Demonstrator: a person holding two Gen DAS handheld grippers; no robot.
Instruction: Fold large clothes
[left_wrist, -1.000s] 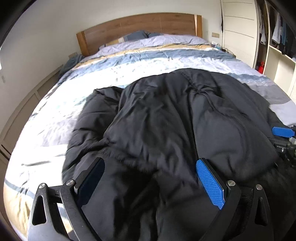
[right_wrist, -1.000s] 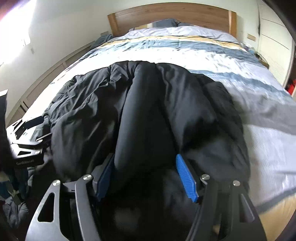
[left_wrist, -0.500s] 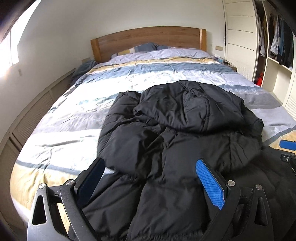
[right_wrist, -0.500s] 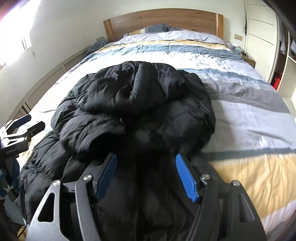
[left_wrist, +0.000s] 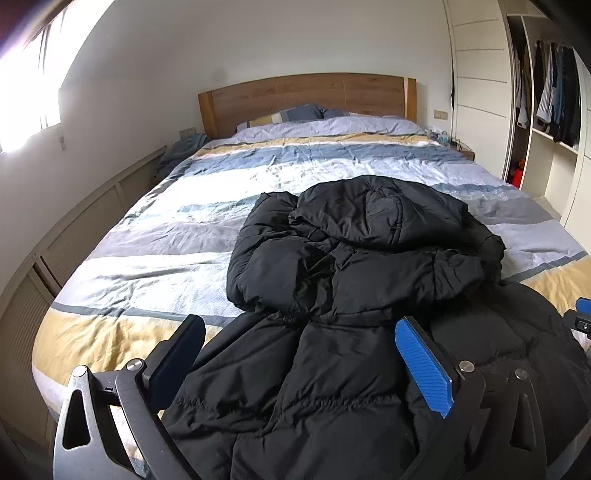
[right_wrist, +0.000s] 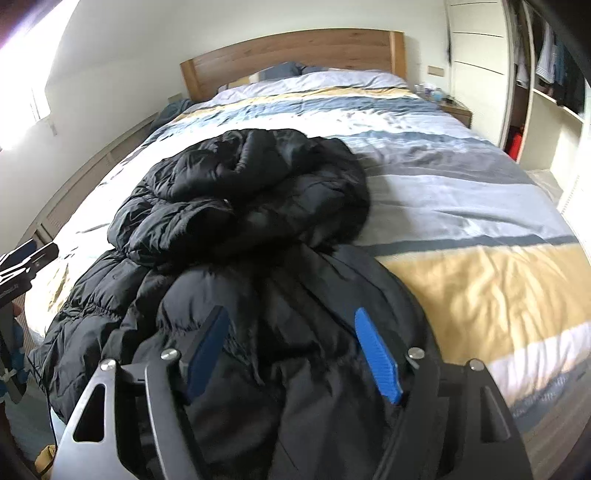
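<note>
Striped bed (left_wrist: 155, 236); black puffer jacket (left_wrist: 362, 258); no legible writing.

Jacket (left_wrist: 369, 266): black quilted cloth, puffy, faint sheen. Duvet (left_wrist: 184, 236): striped woven cloth, matt, creased. Headboard (left_wrist: 306, 96), 12 o'clock: wood, grained, satin. Left gripper (left_wrist: 306, 358) pads: blue ribbed plastic; frame black matt, metal screws.

My left claw (left_wrist: 301, 356) stands open above the black puffer jacket (left_wrist: 354, 258) heaped on the striped bed (left_wrist: 155, 236).
</note>
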